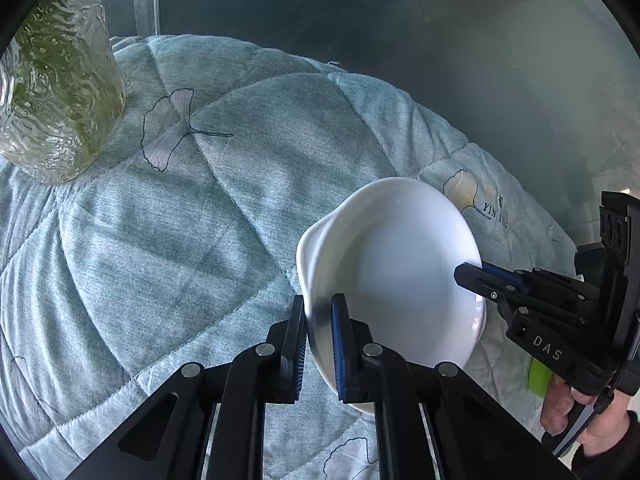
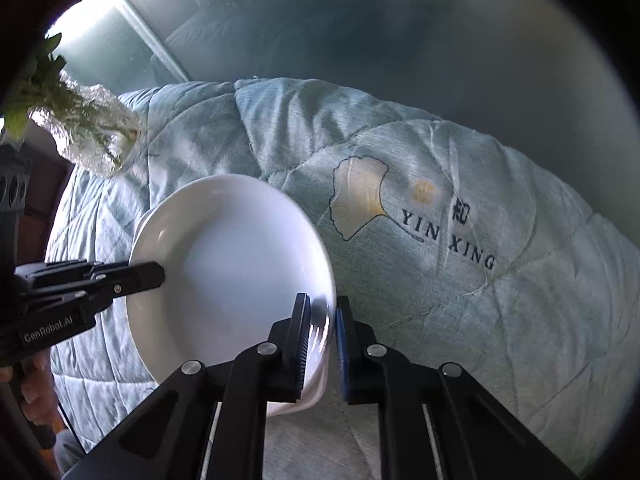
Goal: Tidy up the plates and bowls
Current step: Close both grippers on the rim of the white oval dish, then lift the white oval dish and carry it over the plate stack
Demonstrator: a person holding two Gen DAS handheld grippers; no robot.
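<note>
A: Bowl [image 1: 394,264], white and glossy, shallow, with a smooth rounded rim and no pattern. It is tilted on the quilt [image 1: 180,220], its hollow turned toward both cameras.

B: One bowl only?

A: Hard to say. In the right wrist view a second white edge shows under the near side of the rim, so there may be another dish nested beneath; I cannot tell for certain.

B: Who has hold of it?

A: Both tools. The left gripper [image 1: 320,332] is pinched narrow on the bowl's left rim, one finger outside the wall and the blue-padded one inside. The right gripper [image 2: 323,336] does the same on the opposite rim, with its dark finger inside and its blue pad outside.

B: Does each one show from the other side?

A: Yes. In the left wrist view the right gripper reaches in from the right and its tips meet the rim, with a hand [image 1: 576,412] and dark sleeve behind it. In the right wrist view the left gripper comes in from the left, closed on the rim.

B: And around the bowl?

A: The quilt is pale teal, stitched in large panels, printed with ginkgo leaves and the words "YIN XING" just to the right of the bowl. One glass vase [image 1: 60,92] with rippled walls and green stems stands at the far left, well apart from the bowl. Two grippers, one vase, one quilt.
</note>
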